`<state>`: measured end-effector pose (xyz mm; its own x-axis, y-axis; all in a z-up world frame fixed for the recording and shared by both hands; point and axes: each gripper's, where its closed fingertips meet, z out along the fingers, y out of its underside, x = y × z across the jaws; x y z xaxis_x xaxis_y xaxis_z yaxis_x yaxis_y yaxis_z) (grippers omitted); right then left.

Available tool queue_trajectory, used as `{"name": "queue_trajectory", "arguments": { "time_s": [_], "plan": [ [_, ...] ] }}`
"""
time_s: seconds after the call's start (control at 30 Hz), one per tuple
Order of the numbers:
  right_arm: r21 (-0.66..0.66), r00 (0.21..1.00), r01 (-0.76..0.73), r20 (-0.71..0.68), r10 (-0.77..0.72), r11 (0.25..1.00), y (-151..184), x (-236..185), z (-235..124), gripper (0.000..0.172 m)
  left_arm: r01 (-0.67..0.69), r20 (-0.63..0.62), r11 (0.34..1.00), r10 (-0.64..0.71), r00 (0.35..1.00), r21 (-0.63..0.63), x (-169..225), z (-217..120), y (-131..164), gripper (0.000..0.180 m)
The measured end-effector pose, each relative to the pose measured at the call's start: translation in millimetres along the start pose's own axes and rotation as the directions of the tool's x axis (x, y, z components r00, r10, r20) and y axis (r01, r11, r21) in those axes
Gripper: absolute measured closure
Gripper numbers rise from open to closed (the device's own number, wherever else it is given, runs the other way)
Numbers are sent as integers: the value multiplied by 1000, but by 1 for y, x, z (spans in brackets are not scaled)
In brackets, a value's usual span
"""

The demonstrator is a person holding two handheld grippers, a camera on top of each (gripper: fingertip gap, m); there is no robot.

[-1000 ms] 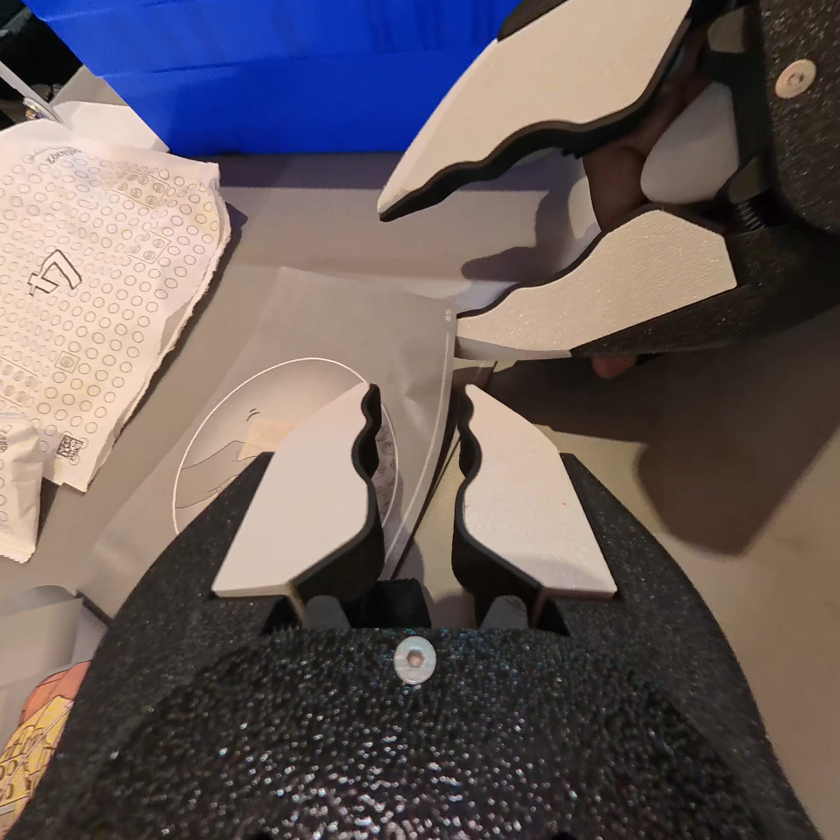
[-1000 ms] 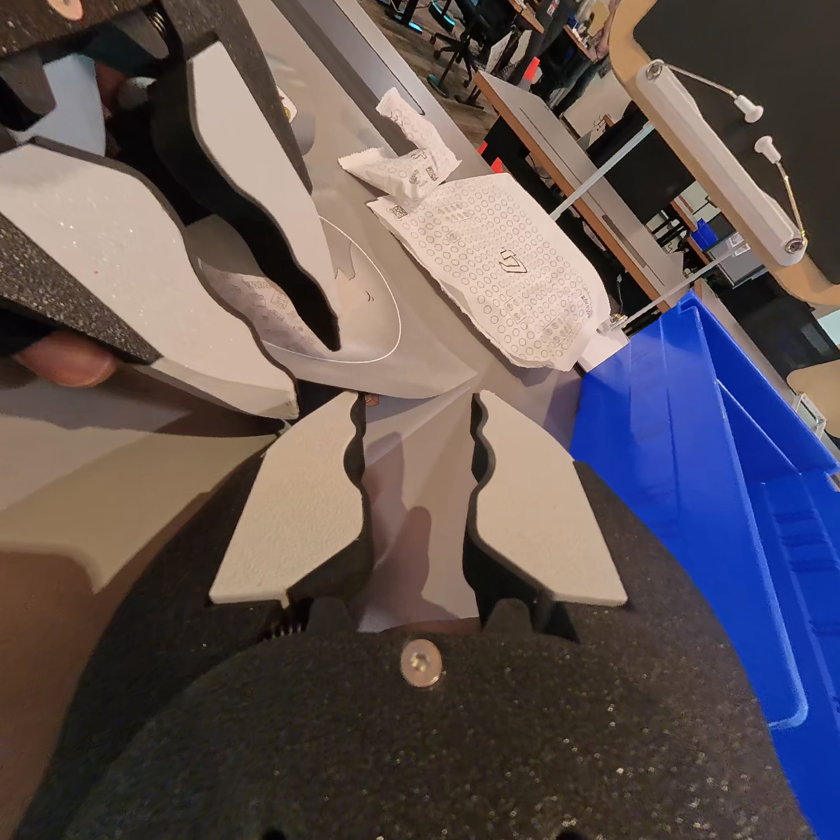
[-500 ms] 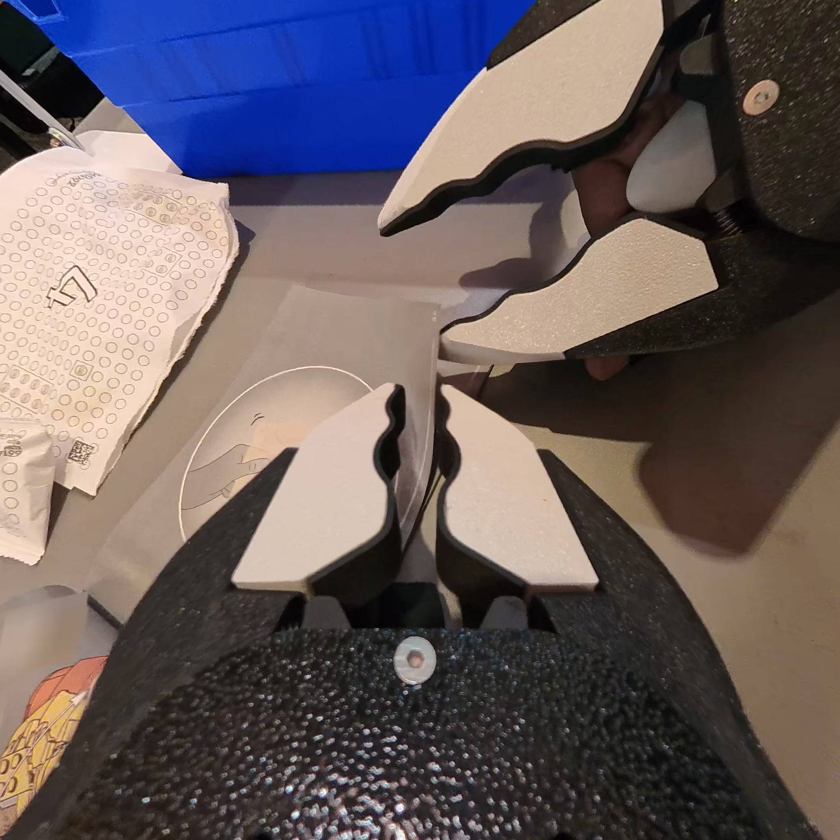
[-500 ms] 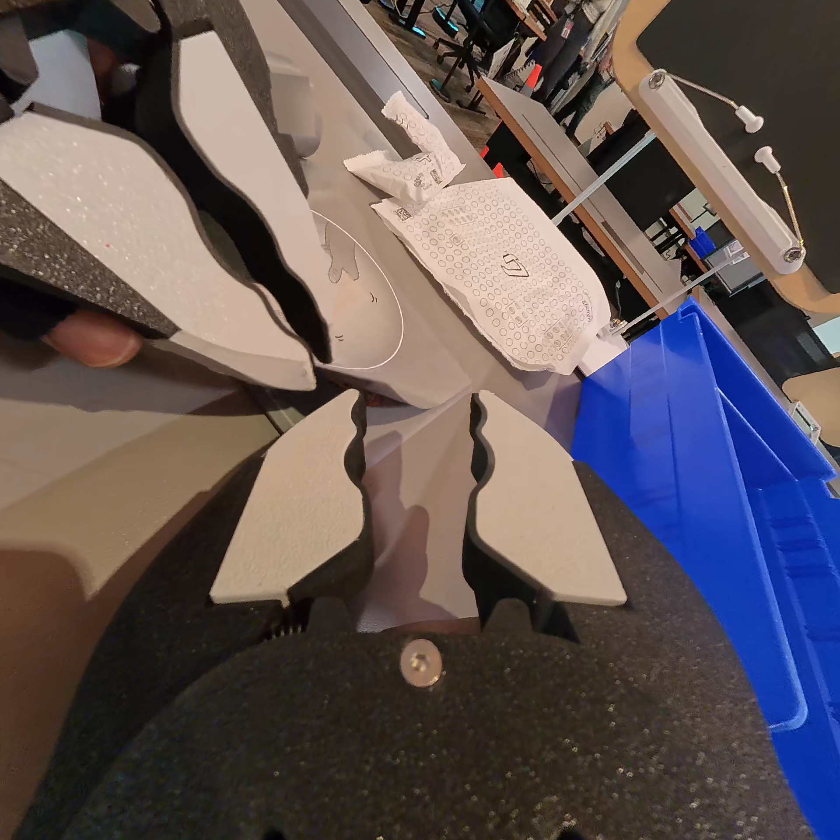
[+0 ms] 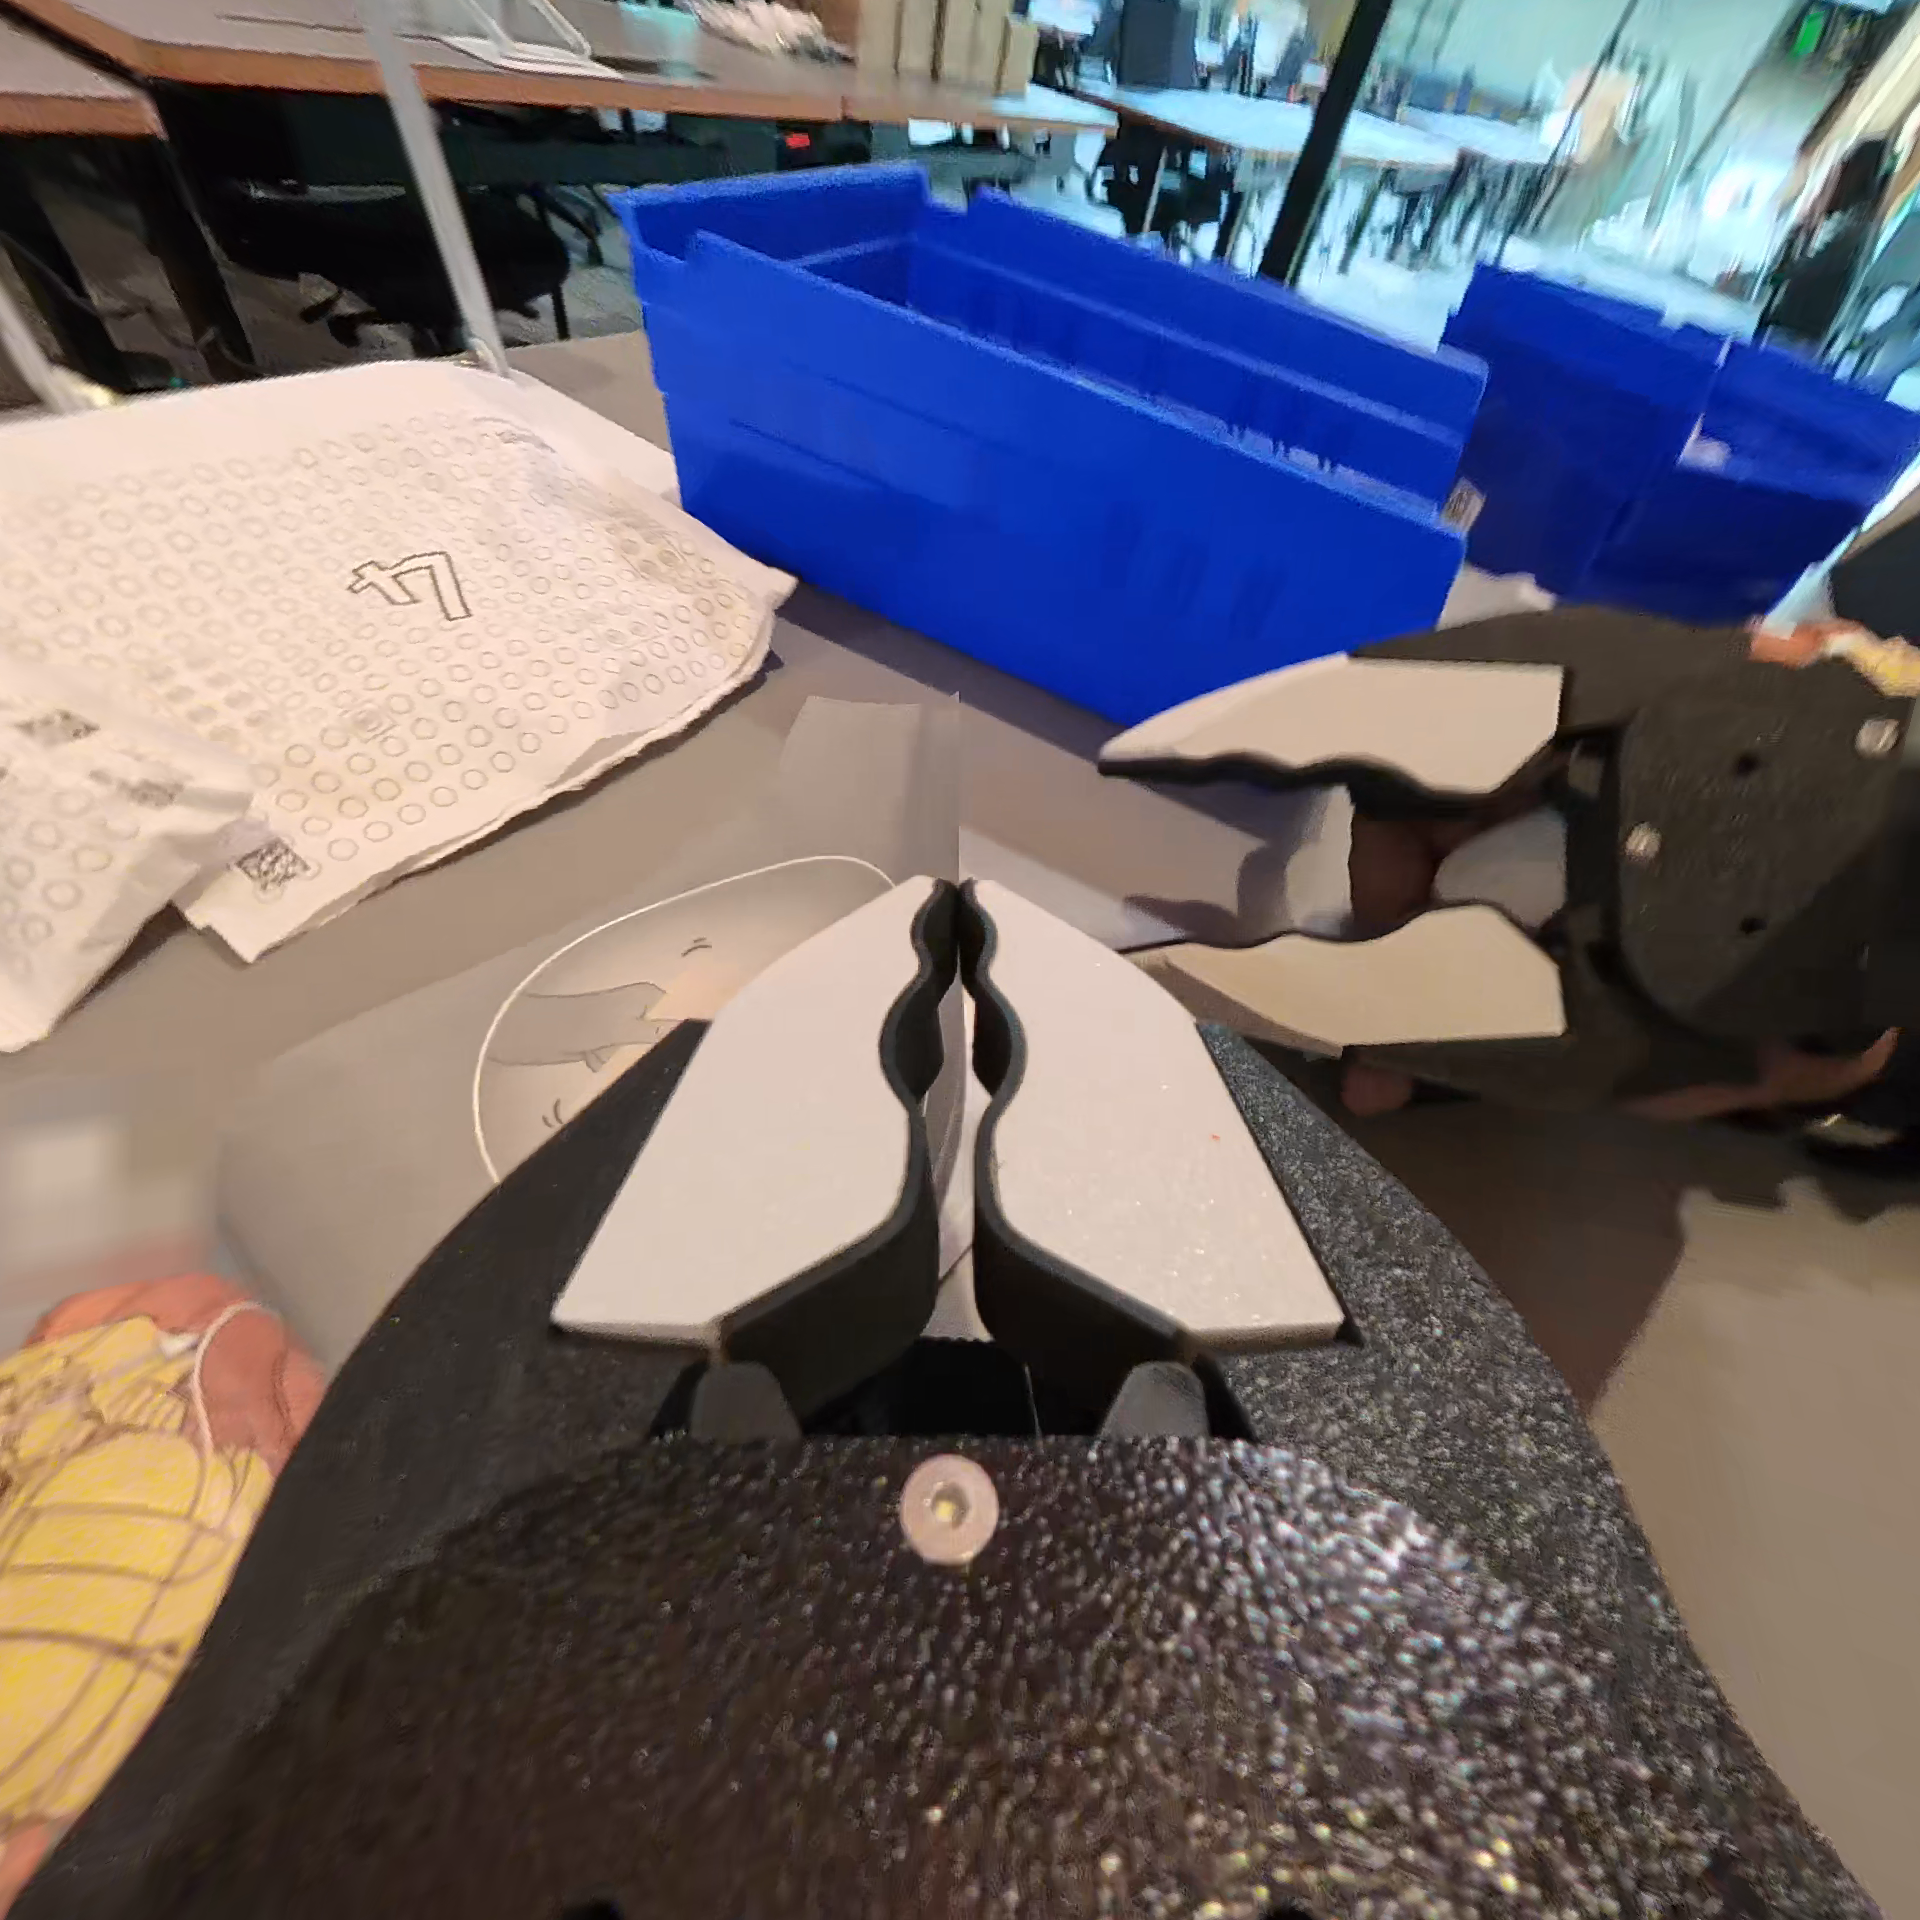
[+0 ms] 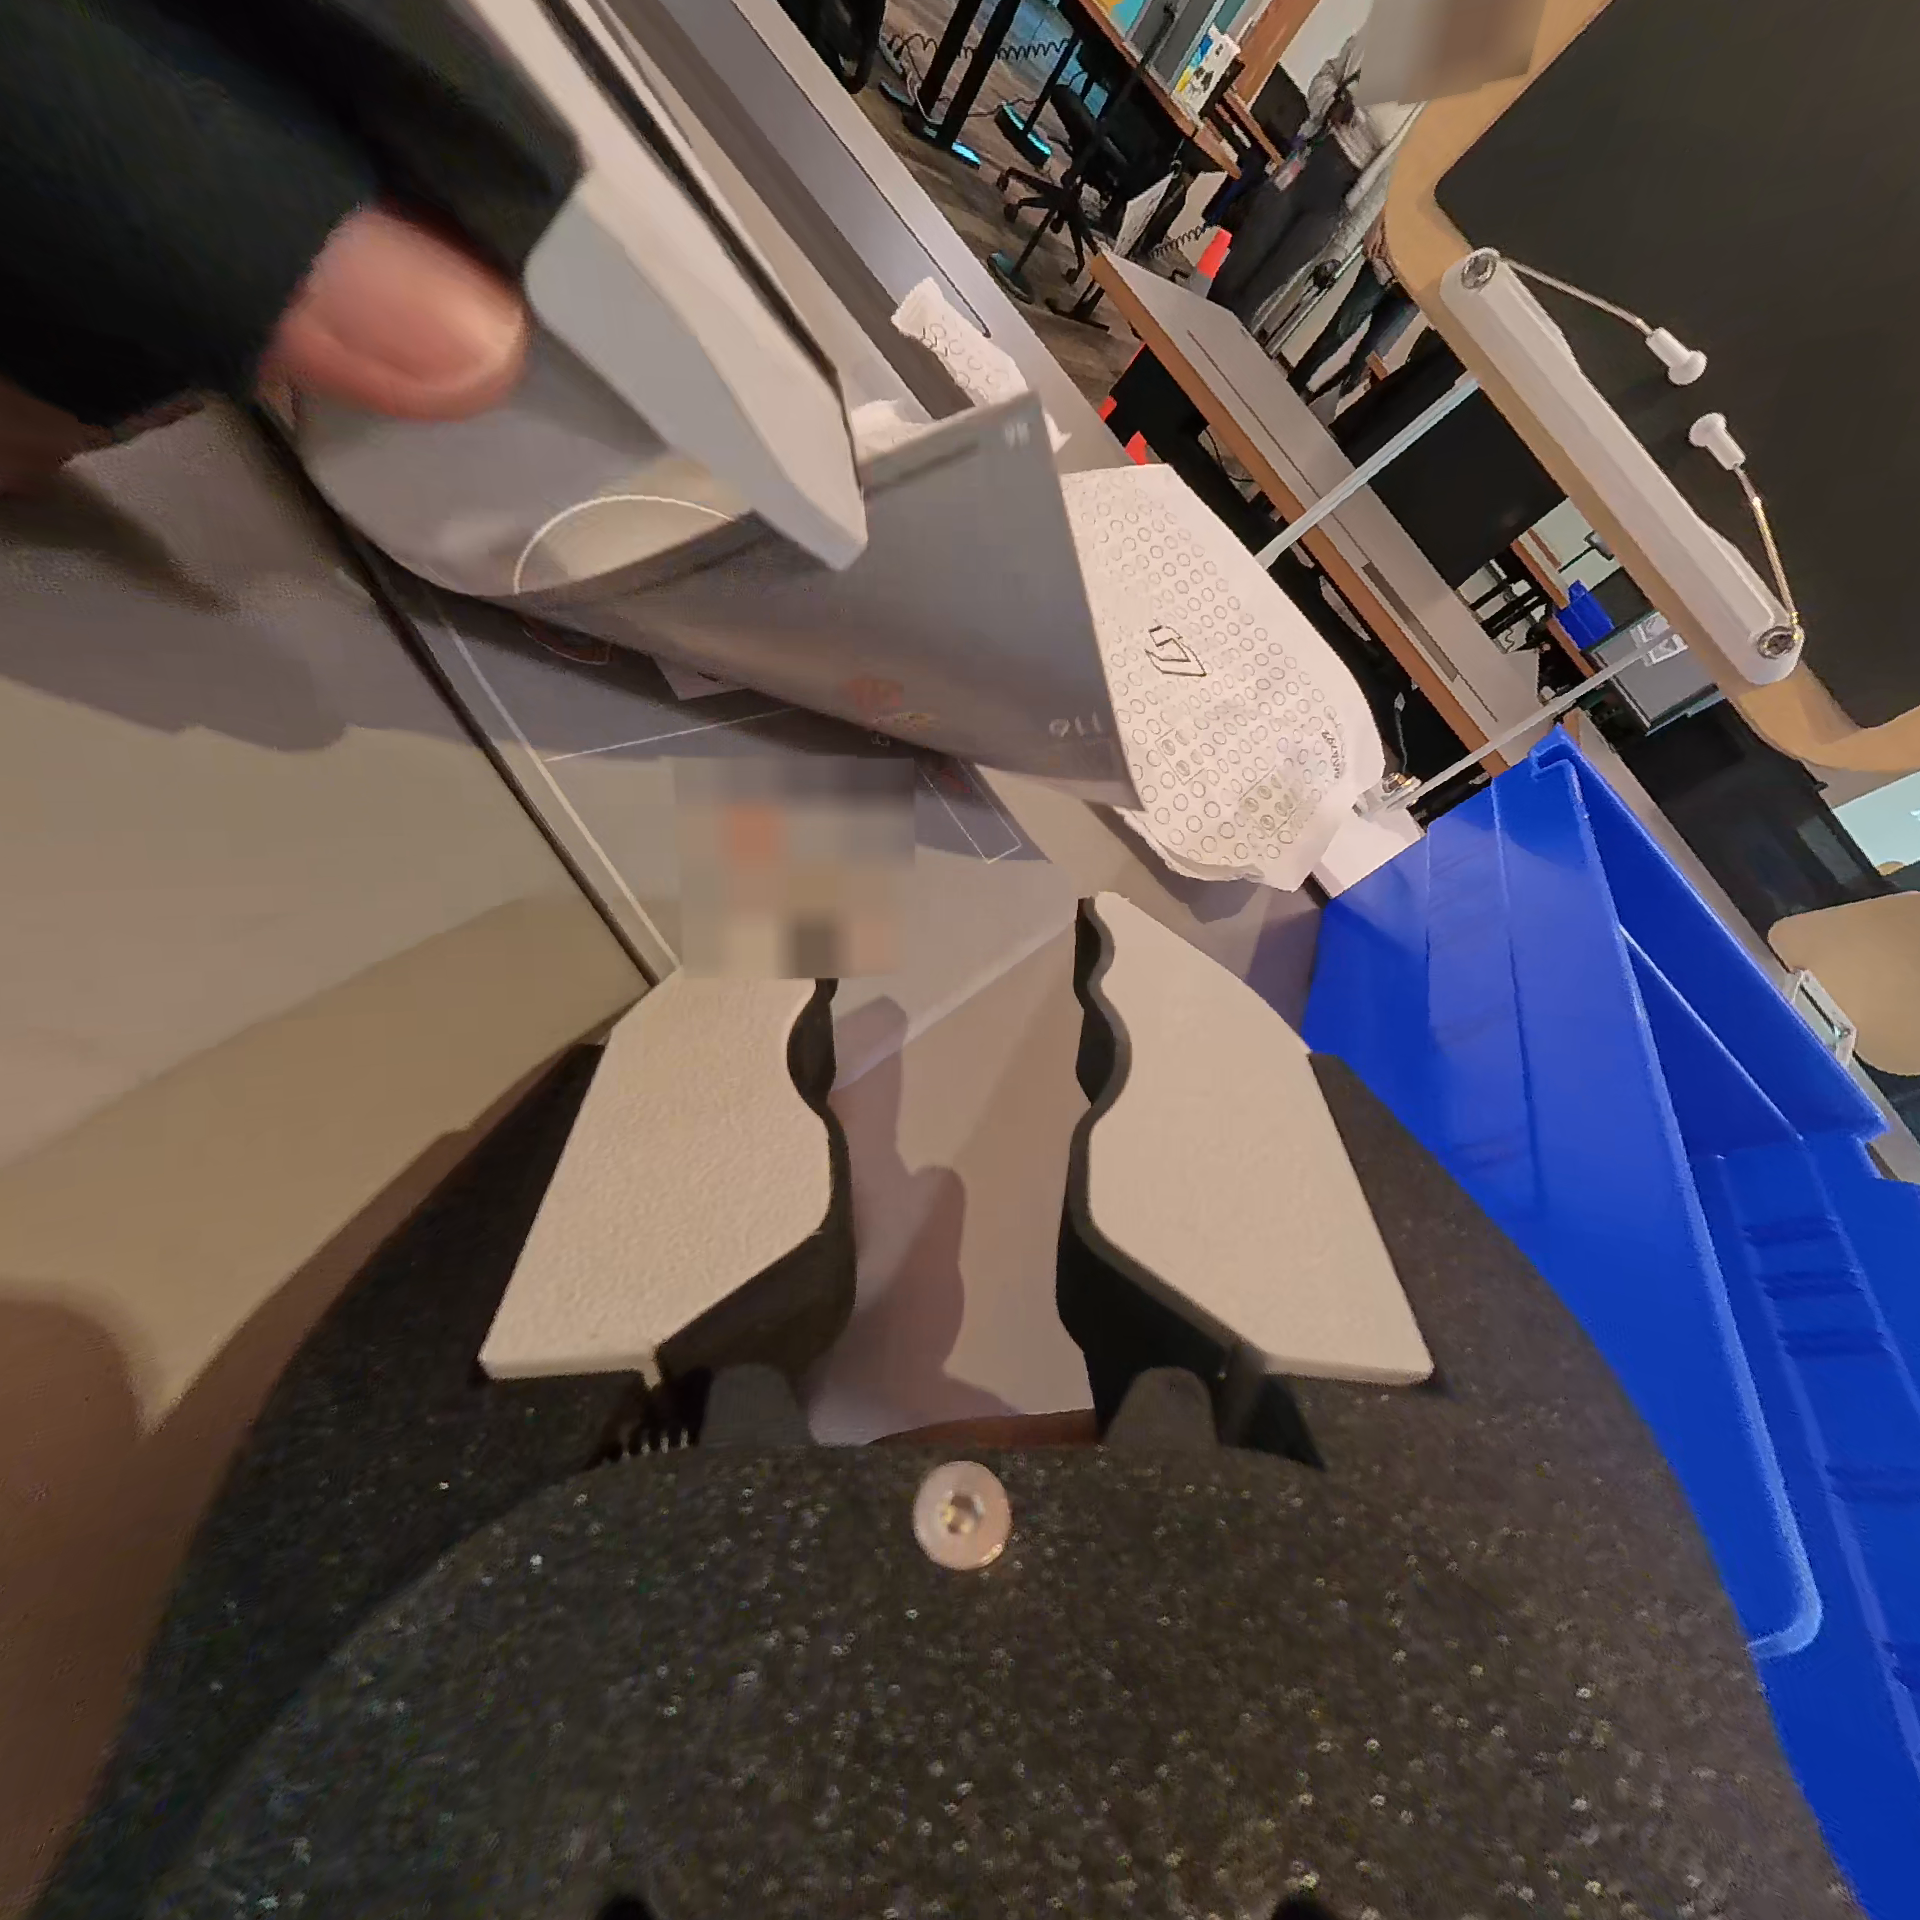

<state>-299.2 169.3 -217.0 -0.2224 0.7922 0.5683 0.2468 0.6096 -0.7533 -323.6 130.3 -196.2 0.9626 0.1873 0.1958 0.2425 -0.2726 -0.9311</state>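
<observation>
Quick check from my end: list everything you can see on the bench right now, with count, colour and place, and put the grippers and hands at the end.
Sheet: one, thin, translucent grey with a white circle outline, lifted off the table and pinched at its edge.
Paper bags: at least two, white, printed with small circles, lying left of the sheet.
Bins: two, blue plastic, at the far edge of the table, the second one farther right.
Printed sheet: one, yellow and orange, near left corner, partly hidden.
Table: one, grey.
Left gripper: black with grey fingers, shut on the sheet's edge.
Right gripper: same kind, fingers apart, nothing between them.
Hand: one fingertip showing from a dark sleeve or glove, on the left gripper.
</observation>
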Motion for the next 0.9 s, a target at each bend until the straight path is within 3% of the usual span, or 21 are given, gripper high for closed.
{"name": "queue_trajectory", "arguments": {
  "time_s": [0.1, 0.27, 0.43, 0.63, 0.9],
  "plan": [
    [8, 1000, 5, 0, -5, 1000, -1, 0, -1, 128, 121, -3, 991, -121, 993, 57, -7, -8, -5, 180],
    [23, 1000, -6, -3, 6, 1000, -3, 1, -1, 128, 172, 16, 980, -174, 985, 103, -14, -17, -9, 180],
    [60, 1000, -9, -7, 9, 998, -12, 0, 1, 128, 126, 57, 973, -139, 989, 196, -19, -32, -27, 180],
    [87, 1000, 7, -20, -6, 996, -34, -6, 10, 131, 42, 189, 953, -102, 977, 299, -40, -63, -52, 180],
    [16, 1000, 17, 23, -17, 1000, -81, -14, 62, 132, -16, 441, 936, -151, 885, 352, -87, -128, -50, 180]
  ]
}}
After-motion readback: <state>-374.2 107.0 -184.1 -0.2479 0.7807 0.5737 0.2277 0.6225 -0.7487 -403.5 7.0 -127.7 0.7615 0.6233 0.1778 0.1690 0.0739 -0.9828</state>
